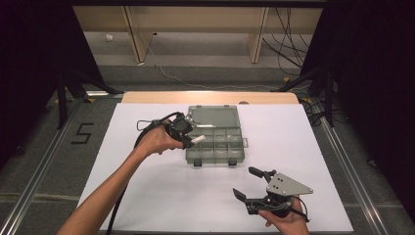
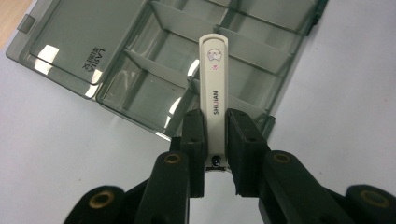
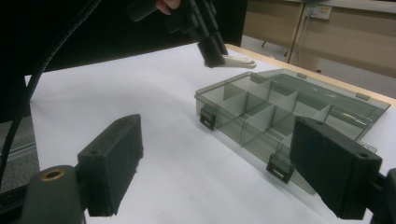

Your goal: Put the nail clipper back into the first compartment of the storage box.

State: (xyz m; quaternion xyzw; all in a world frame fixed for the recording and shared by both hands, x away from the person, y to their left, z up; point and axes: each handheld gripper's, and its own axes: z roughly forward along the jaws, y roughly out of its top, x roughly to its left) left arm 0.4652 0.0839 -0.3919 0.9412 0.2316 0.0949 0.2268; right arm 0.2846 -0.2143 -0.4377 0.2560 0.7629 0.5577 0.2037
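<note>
At the left of the high view, the person's left hand (image 1: 155,142) carries the left gripper (image 1: 188,138) above the white table (image 1: 161,196), its nose pointing toward the organiser box (image 1: 215,147). Its jaws are clamped on a slim white nail clipper (image 1: 197,139), which juts out past the tips and hangs over the box's left edge. In the left gripper view the clipper (image 2: 215,93) stands between the two black pads, gripped near its hinge end, with the free end reaching over the divided compartments of the box (image 2: 163,88) beyond. The clipper is in the air, not resting in any compartment.

Just ahead of those jaws lies the smoky transparent box, its lid (image 1: 213,116) folded flat open on the far side and the compartment tray on the near side, two latches on the front wall facing the person. The compartments look bare.

Further right and nearer the person, well apart from the box, the right hand (image 1: 286,220) holds the right gripper (image 1: 247,182) low over the table. Its jaws stand wide with nothing between them. In the right gripper view the two pads (image 3: 114,163) frame the box (image 3: 261,116) from its latch side, and the left gripper (image 3: 210,53) hangs beyond with the clipper (image 3: 238,60) sticking out above the box's far corner.
</note>
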